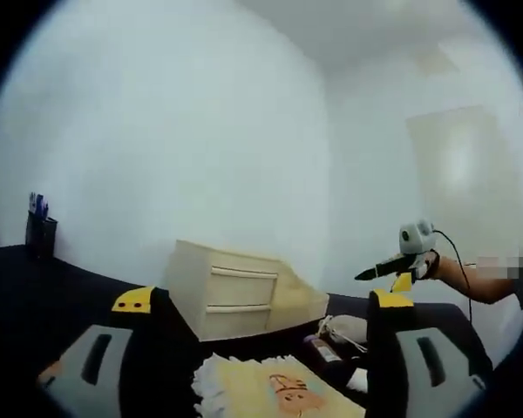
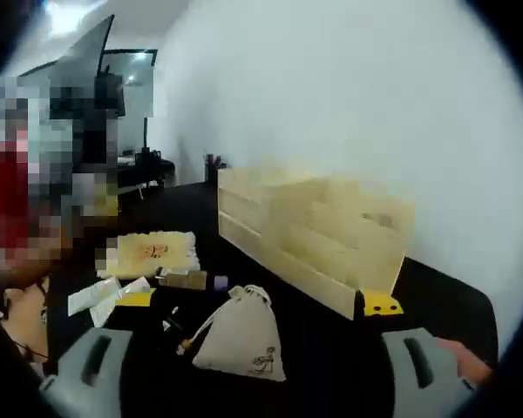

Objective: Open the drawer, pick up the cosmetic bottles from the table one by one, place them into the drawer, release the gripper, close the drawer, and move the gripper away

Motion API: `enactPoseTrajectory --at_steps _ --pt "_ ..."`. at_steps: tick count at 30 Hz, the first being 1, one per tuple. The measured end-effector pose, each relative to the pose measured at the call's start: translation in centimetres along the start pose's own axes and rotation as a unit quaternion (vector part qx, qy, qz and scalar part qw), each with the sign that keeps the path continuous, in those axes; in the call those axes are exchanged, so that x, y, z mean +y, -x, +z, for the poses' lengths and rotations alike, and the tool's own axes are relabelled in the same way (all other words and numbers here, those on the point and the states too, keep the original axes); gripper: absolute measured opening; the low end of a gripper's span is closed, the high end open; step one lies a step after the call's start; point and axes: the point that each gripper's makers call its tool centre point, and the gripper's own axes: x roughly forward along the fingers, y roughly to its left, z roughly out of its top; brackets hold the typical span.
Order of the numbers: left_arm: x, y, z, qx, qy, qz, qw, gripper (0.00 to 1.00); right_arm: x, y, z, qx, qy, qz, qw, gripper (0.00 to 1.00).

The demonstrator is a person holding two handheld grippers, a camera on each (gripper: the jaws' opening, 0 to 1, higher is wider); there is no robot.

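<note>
Two grippers were up and off the table, and neither held anything. In the left gripper view, going from left to right, a dark pen cup stood far off on the black table. Your left gripper had its jaws spread wide with nothing between them. Beyond it stood the pale wooden drawer unit, both drawer fronts flush and shut. Below it lay a yellow cloth with a printed figure, then a small bottle lying by a drawstring pouch. Your right gripper hung in the air at the far right, in your hand; I could not tell from that view how its jaws stood.

In the right gripper view the same cloth lay left. Beside it were some white packets and a bottle lying on its side. The pouch came next, and the drawer unit stood to the right. The right gripper's own jaws stood well apart and empty.

I judged you were at the very start: the drawer was not yet opened. Your next move called for bringing one gripper down to a drawer front, finding a hold on its edge, and pulling straight out. No handle was clear in either view, so you needed to look closely before committing.
</note>
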Motion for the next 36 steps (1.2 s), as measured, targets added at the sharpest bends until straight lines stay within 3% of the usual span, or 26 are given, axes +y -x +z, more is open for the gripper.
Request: enactPoseTrajectory --at_steps 6,17,27,36 --pt "-0.1 0.0 -0.1 0.001 -0.001 -0.002 1.0000 0.95 0.1 -1.7 -3.2 0.051 -0.012 0.000 0.9986 0.74" --pt "-0.2 0.0 0.0 0.001 0.000 -0.005 1.0000 0.94 0.1 -3.5 -7.0 0.121 -0.043 0.021 0.9915 0.74" --pt "-0.1 0.0 -0.3 0.005 -0.002 -0.003 1.0000 0.93 1.0 -4.9 -8.2 0.140 -0.041 0.031 0.9887 0.72" --pt "0.0 -0.1 -0.4 0.007 -0.004 -0.002 1.0000 0.92 1.2 -5.0 -8.3 0.139 -0.056 0.038 0.9880 0.60"
